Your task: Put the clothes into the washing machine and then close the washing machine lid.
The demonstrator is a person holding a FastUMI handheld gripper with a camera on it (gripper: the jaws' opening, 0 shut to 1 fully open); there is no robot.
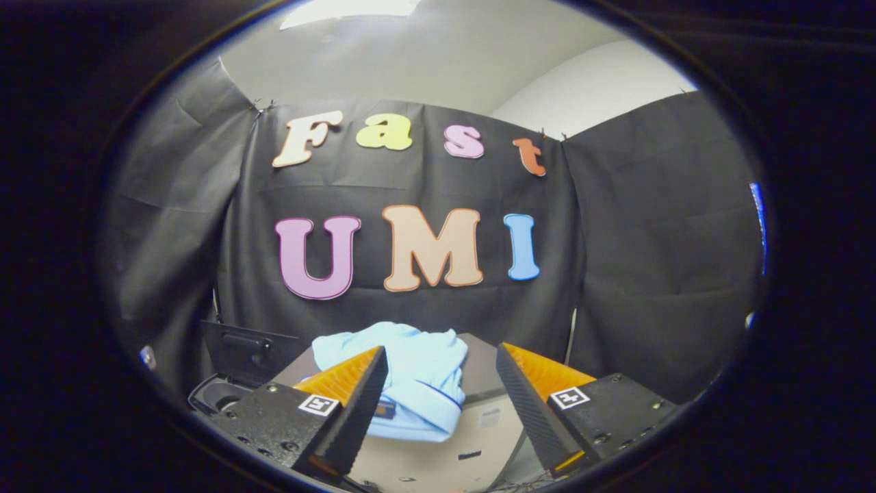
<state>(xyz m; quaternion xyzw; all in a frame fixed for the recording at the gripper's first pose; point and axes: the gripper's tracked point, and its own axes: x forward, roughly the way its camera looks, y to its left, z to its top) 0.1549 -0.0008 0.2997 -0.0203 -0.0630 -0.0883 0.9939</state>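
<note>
Tabletop (438, 459) clothes (410, 383) between parted tongs (441, 383)

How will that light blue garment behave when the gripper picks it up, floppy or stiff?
Probably floppy: the light blue garment lies crumpled in soft folds, so it should sag and drape from whatever point is pinched. It looks light, yet loose parts may trail. The gripper is open, the garment just ahead between its fingers.

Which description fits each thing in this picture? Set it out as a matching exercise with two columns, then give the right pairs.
Things:
1. clothes
2. gripper
3. washing machine lid

Descriptions:
A. raised open, beyond the fingers to one side
B. light blue, bunched in a heap
C. fingers spread apart, holding nothing

Pairs: 1-B, 2-C, 3-A
</note>
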